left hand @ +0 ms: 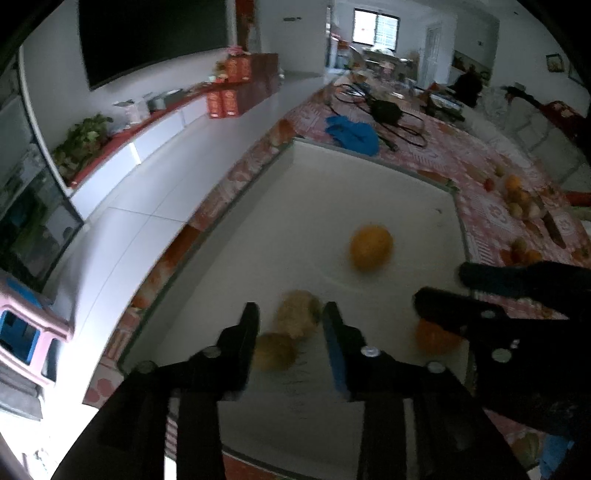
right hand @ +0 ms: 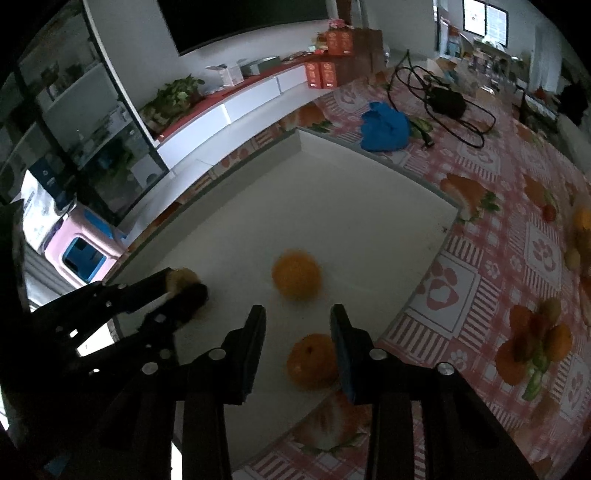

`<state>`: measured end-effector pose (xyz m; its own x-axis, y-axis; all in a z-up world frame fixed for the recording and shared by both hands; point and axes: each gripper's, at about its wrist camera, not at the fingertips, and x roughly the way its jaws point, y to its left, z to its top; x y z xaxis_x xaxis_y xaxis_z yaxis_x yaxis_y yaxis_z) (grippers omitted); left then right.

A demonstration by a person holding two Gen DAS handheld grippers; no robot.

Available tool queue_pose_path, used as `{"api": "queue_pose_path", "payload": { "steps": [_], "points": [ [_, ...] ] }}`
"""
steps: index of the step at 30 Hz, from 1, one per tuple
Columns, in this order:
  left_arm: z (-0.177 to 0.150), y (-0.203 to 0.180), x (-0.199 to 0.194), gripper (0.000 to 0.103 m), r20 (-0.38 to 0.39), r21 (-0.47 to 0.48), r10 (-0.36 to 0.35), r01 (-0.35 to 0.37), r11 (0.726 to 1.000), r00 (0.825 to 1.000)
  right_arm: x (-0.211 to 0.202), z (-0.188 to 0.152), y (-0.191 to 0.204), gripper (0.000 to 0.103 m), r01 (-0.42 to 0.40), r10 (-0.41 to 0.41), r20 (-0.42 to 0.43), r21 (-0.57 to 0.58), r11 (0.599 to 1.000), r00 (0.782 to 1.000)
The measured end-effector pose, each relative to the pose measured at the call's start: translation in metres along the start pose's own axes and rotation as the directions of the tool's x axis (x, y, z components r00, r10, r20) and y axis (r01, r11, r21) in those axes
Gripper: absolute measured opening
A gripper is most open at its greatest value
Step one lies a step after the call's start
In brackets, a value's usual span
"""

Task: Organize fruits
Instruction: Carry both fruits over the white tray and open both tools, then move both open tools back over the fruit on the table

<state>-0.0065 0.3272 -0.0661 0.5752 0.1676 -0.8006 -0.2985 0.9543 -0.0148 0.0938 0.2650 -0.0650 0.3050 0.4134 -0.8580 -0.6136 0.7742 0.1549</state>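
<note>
The step in hand looks like setting fruit down on the white board (right hand: 351, 206) that covers much of the counter (right hand: 517, 192). To do it well, each claw should lift straight up and clear before swinging away, since round fruit will roll at a nudge.

The right claw (right hand: 298, 332) stands open, with an orange (right hand: 312, 363) on the board between its jaws, close against the right one but not squeezed, as far as I can judge. A second orange (right hand: 295, 275) lies just beyond it, near the middle of the board.

The left claw (left hand: 290, 326) is open too, over two pale brown fruits (left hand: 297, 314) sitting together near the board's left edge, loose between its jaws.

The counter wears a red and white patterned cloth (right hand: 480, 277). On it, beyond the board, lie a blue rag (right hand: 384, 127) and a tangle of black cable (right hand: 443, 99); more small fruit (left hand: 517, 195) waits off to the right. A long low cabinet (right hand: 229, 107) runs along the far wall under a dark screen (left hand: 147, 33).
</note>
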Motion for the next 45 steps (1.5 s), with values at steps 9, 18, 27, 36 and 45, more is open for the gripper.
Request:
{"api": "queue_pose_path", "payload": {
  "steps": [9,18,27,36,45],
  "points": [
    [0.002,-0.002,-0.020,0.081,0.049,-0.009,-0.009,0.009,1.000,0.999,-0.031,-0.002,-0.011,0.092,0.045,-0.048,0.080,0.037,0.998,0.996],
    [-0.002,-0.039,-0.050,0.081,0.068,0.072,0.018,-0.023,0.997,0.997,-0.088,-0.035,-0.045,0.103,0.084,-0.101,0.152,0.113,0.990,0.983],
    [-0.014,-0.090,-0.075,0.081,0.081,0.175,0.007,-0.021,0.984,0.997,-0.125,-0.090,-0.101,0.103,0.109,-0.147,0.114,0.285,0.952,0.982],
    [-0.029,-0.123,-0.079,0.081,0.050,0.242,0.011,-0.023,0.970,0.999,-0.132,-0.157,-0.169,0.103,0.209,-0.233,0.001,0.435,0.876,0.972],
    [-0.034,-0.153,-0.075,0.081,0.007,0.299,0.000,-0.002,0.954,1.000,-0.127,-0.197,-0.201,0.103,0.353,-0.349,-0.095,0.443,0.824,0.932]
  ]
}}
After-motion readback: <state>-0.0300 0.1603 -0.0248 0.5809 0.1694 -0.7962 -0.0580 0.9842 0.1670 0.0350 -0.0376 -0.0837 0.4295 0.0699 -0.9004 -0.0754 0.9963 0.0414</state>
